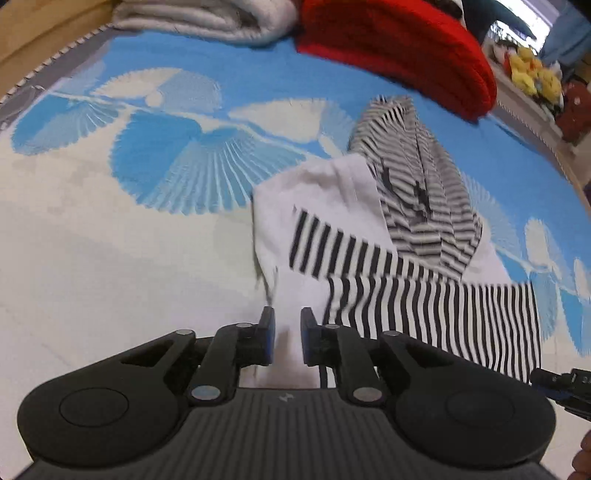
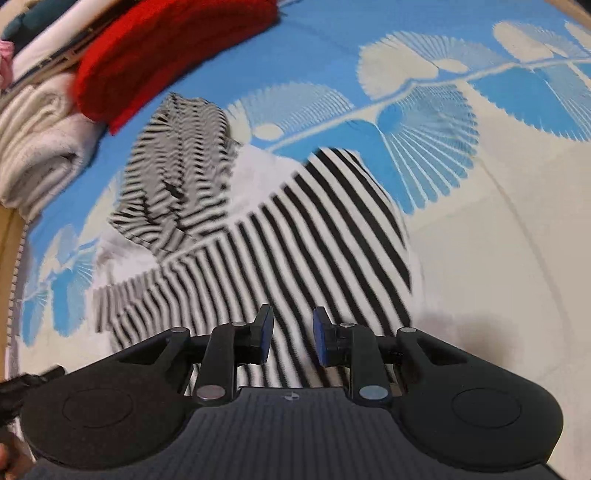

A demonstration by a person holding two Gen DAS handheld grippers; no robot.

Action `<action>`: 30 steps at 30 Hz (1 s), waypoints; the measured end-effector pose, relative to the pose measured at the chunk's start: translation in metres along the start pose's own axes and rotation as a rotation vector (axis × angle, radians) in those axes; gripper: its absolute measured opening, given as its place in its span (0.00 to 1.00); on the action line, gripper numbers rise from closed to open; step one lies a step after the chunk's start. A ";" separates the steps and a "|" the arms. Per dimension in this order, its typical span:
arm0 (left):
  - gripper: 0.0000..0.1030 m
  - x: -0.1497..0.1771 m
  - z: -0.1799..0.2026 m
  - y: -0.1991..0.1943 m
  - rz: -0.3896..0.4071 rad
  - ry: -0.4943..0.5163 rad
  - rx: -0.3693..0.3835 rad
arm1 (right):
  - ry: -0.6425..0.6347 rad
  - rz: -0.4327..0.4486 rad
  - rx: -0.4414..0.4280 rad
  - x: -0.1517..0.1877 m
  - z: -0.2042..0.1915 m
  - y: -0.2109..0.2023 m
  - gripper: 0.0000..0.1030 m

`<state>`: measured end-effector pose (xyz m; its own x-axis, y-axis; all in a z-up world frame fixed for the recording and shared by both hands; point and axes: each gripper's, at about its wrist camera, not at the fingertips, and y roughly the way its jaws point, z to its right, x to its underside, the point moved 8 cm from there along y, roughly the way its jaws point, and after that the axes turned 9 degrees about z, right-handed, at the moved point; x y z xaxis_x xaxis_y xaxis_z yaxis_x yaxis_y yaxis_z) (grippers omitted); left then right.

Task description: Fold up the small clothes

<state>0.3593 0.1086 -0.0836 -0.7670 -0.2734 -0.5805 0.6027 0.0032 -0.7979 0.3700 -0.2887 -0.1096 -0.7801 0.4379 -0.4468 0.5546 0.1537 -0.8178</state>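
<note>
Left gripper: your left gripper (image 1: 287, 339) hovers low over the white part of the garment with its blue pads spread a little; white cloth shows in the gap, but nothing is pinched.
Right gripper: your right gripper (image 2: 293, 341) sits over the striped cloth, its fingers parted with bold stripes visible between them; you hold nothing there either.
Garment: the black-and-white striped garment (image 1: 424, 295) lies partly folded on the blue-and-white patterned cover (image 1: 110, 221), a white section on your left side and a bunched, finer-striped part lying across its far end. In the right wrist view the same garment (image 2: 314, 229) fills the middle, running up to the gripper.
Far edge: a red knitted item (image 1: 399, 48) lies beyond the garment, its edge close to the bunched stripes; whether they touch you cannot tell.
Beside it: a folded whitish towel (image 1: 207, 18) rests next to the red item.
Sharpness: both views are slightly blurred.
</note>
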 end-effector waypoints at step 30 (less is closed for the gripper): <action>0.48 -0.012 0.021 0.003 0.033 0.158 -0.057 | -0.144 0.173 0.069 -0.033 -0.005 -0.029 0.31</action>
<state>0.3747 0.0914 -0.0757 -0.7746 -0.1177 -0.6214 0.6184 0.0651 -0.7832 0.3806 -0.3032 -0.0693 -0.7110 0.3205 -0.6259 0.6668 0.0246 -0.7449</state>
